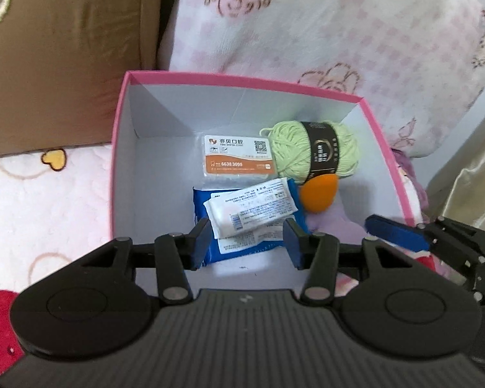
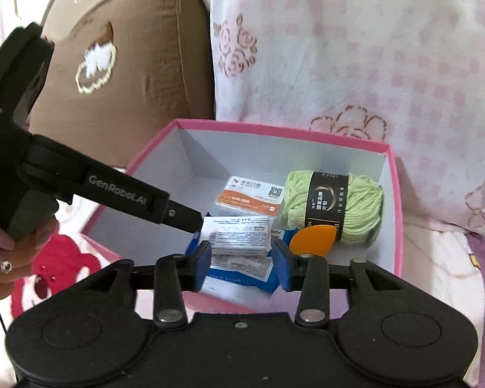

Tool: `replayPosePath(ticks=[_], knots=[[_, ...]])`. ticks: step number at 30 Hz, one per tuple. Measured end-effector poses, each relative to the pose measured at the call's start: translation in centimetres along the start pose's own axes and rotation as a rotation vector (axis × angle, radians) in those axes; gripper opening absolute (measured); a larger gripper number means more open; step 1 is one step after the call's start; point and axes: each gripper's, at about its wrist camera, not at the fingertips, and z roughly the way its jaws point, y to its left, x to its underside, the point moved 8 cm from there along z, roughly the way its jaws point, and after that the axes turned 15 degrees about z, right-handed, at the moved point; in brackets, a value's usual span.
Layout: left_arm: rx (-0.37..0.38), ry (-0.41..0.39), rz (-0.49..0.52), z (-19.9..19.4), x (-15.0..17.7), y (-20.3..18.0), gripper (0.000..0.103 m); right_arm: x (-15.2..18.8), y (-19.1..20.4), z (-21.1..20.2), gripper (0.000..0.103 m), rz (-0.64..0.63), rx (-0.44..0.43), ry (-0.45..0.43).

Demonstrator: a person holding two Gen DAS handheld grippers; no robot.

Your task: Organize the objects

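A pink box (image 1: 121, 123) with white inside stands on the bed; it also shows in the right wrist view (image 2: 397, 200). Inside lie a green yarn ball (image 1: 320, 153) (image 2: 355, 207), an orange sponge (image 1: 317, 194) (image 2: 313, 237), an orange-and-white card pack (image 1: 239, 158) (image 2: 252, 195), a white packet (image 1: 252, 205) (image 2: 239, 234) and a blue packet (image 1: 210, 252) (image 2: 239, 278) beneath it. My left gripper (image 1: 247, 242) is open and empty above the box's near side. My right gripper (image 2: 242, 265) is open and empty over the packets; in the left wrist view it shows at the box's right rim (image 1: 401, 234).
A brown cushion (image 1: 64, 48) (image 2: 129, 74) and a pink floral quilt (image 1: 323, 26) (image 2: 355, 48) stand behind the box. The bedsheet (image 1: 42, 200) has pink and red prints. A hand (image 2: 13, 252) holds the left gripper's handle at left.
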Motion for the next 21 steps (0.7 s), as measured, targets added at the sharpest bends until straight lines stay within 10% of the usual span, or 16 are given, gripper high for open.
replayPosePath(ticks=[21], knots=[[-0.073,-0.004,0.082,-10.0,4.7,-3.4,0.051,1.8,2.8,-11.5,0.063,-0.013,0.037,-0.05]])
